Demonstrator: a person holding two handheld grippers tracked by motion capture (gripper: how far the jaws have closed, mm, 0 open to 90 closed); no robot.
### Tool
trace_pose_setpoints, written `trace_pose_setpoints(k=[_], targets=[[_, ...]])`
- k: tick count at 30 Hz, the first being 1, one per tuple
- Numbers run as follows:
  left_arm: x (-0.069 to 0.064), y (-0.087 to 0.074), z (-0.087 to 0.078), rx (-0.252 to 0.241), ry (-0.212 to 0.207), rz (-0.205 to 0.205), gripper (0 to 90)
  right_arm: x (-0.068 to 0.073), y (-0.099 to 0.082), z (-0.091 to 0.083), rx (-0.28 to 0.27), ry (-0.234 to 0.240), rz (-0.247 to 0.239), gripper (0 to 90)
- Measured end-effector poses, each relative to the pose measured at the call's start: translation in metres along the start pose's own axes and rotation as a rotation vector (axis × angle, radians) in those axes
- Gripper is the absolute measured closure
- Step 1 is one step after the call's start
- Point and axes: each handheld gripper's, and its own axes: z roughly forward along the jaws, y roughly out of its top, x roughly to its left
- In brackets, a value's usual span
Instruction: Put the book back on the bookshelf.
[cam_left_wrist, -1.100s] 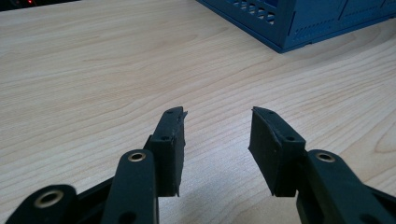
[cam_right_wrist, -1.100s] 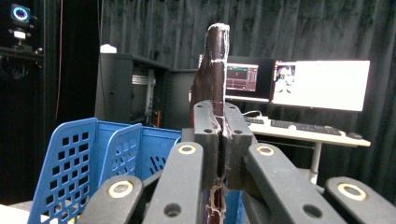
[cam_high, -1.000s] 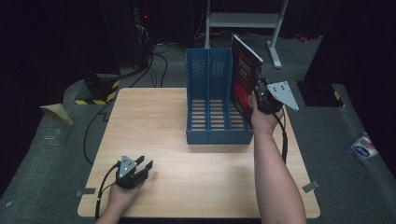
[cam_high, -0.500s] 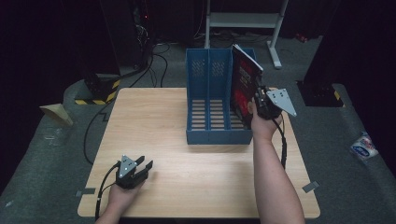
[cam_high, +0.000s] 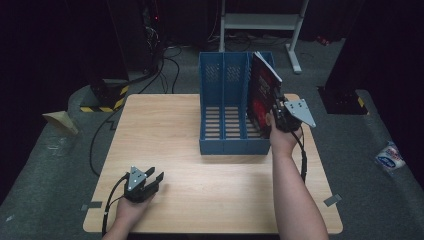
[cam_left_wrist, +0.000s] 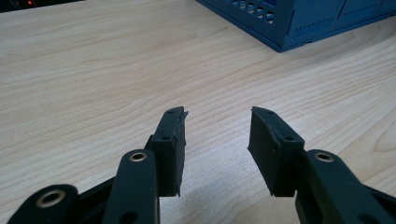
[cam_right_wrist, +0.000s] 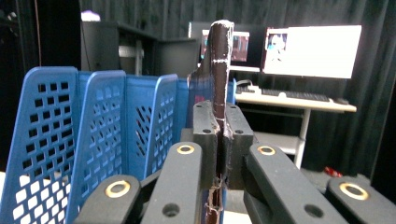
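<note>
the right gripper (cam_high: 278, 111) is clamped on the near edge of a thin red-and-black book (cam_high: 261, 100), its black jaws pressed flat against both covers; in the right gripper view the book (cam_right_wrist: 218, 60) rises upright between the pads, its worn spine edge chipped pale. the book stands tilted slightly in the rightmost compartment of the blue plastic file rack (cam_high: 225, 107), its upper part well above the rack's walls. the rack has three compartments side by side, with perforated upright dividers and a slatted floor; the middle and left compartments hold nothing. close up, the rack's dividers (cam_right_wrist: 44, 140) show rows of square holes and rounded tops.

the left gripper (cam_high: 150, 178) rests on the table toward the near left, well apart from the rack, its jaws standing apart with nothing between them. in the left gripper view the gripper (cam_left_wrist: 217, 135) shows two blunt black pads with bare tabletop in the gap, and a corner of the rack (cam_left_wrist: 299, 21) lies farther off. the wooden table (cam_high: 160, 135) is pale, smooth and light-grained, with rounded corners. beyond the rack, the right gripper view shows a lit monitor (cam_right_wrist: 310, 51) on a desk.
</note>
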Motion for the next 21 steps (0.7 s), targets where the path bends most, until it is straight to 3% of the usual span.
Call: trace_pose_setpoints(k=[7, 9, 21], targets=[[-0.001, 0.000, 0.000, 0.005, 0.001, 0.001, 55.7, -0.010, 0.005, -0.006, 0.135, 0.013, 0.029, 84.9], [-0.001, 0.000, 0.000, 0.007, 0.001, 0.003, 55.7, -0.012, 0.007, -0.007, 0.175, 0.014, 0.015, 84.4], [-0.001, 0.000, 0.000, 0.008, -0.001, 0.007, 55.5, -0.014, 0.011, -0.014, 0.249, 0.023, 0.003, 82.4]])
